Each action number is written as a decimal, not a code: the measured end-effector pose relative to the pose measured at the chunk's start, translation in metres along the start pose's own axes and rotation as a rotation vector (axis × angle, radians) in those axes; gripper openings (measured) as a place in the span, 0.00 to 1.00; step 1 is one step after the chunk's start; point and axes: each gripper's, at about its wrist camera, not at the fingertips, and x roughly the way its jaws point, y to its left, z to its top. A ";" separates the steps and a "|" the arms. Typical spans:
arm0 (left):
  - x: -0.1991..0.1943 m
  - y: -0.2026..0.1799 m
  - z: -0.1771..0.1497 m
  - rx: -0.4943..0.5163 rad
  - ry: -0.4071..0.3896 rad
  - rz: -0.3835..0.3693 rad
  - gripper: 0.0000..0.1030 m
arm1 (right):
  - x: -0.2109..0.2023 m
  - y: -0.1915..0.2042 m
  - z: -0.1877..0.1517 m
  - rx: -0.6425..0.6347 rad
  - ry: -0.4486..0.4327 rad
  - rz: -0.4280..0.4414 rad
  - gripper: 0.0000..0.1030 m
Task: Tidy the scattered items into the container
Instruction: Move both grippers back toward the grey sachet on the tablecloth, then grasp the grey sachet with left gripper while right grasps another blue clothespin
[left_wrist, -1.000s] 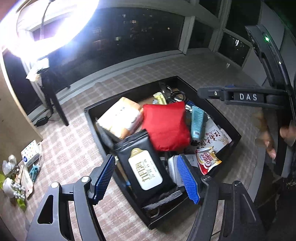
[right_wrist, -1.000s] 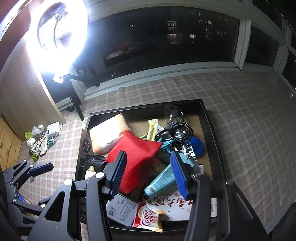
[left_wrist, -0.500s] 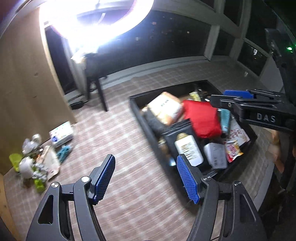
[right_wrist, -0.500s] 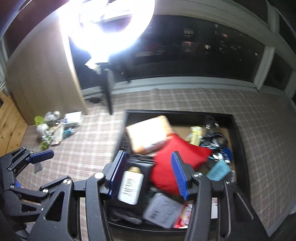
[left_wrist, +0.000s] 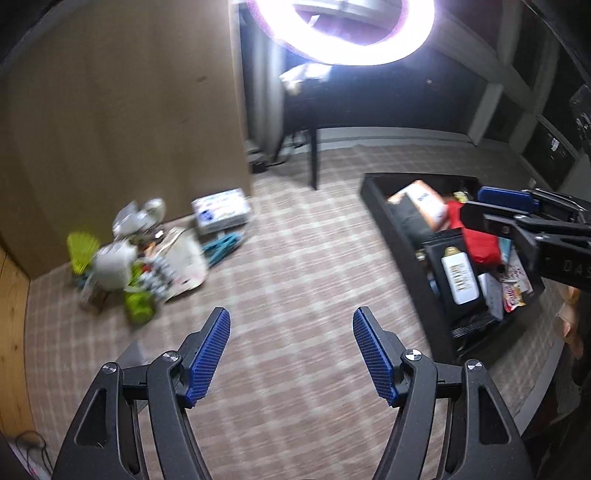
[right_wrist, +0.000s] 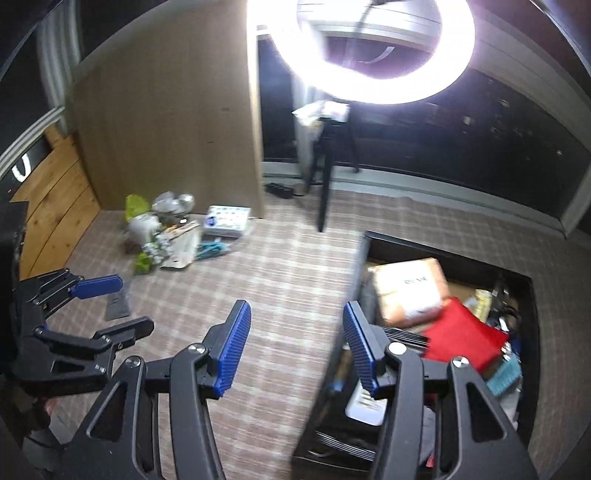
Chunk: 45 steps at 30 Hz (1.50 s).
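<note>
A: So, nearest to me, the left gripper (left_wrist: 291, 350) tilts down at the checked floor covering (left_wrist: 295, 258) with its blue pads (left_wrist: 208, 350) wide apart and nothing between them.

B: And the right one?

A: The right gripper (right_wrist: 297, 347) tilts down too, jaws parted and empty, a narrower gap than the left. It hangs over the near left edge of the black box (right_wrist: 528, 295). Each camera catches the other gripper from the side: the left one at the lower left of the right view, the right one across the box in the left view.

B: Where is the stuff I care about?

A: Further out on the left, a loose pile (left_wrist: 140, 254) lies on the floor by the wooden panel (left_wrist: 129, 129): a white carton (left_wrist: 221, 210), something teal (left_wrist: 223, 247), green bits, all blurred. The box is well apart from it on the right, already holding a red pouch (right_wrist: 461, 339), a tan packet (right_wrist: 410, 291) and a black pack with a white label (left_wrist: 458, 280).

B: Anything only one view shows?

A: The left view shows a snack sachet (left_wrist: 511, 295) and part of a hand (left_wrist: 572, 317). Beyond everything glows a ring lamp (right_wrist: 373, 51).
</note>
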 end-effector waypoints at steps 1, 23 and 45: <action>-0.001 0.009 -0.004 -0.013 0.001 0.008 0.65 | 0.002 0.005 0.001 -0.008 0.001 0.013 0.50; 0.016 0.156 -0.084 -0.096 0.102 0.105 0.65 | 0.104 0.077 0.022 -0.161 0.123 0.235 0.50; 0.099 0.176 -0.064 -0.438 0.291 0.133 0.71 | 0.222 0.123 0.067 -0.418 0.262 0.269 0.50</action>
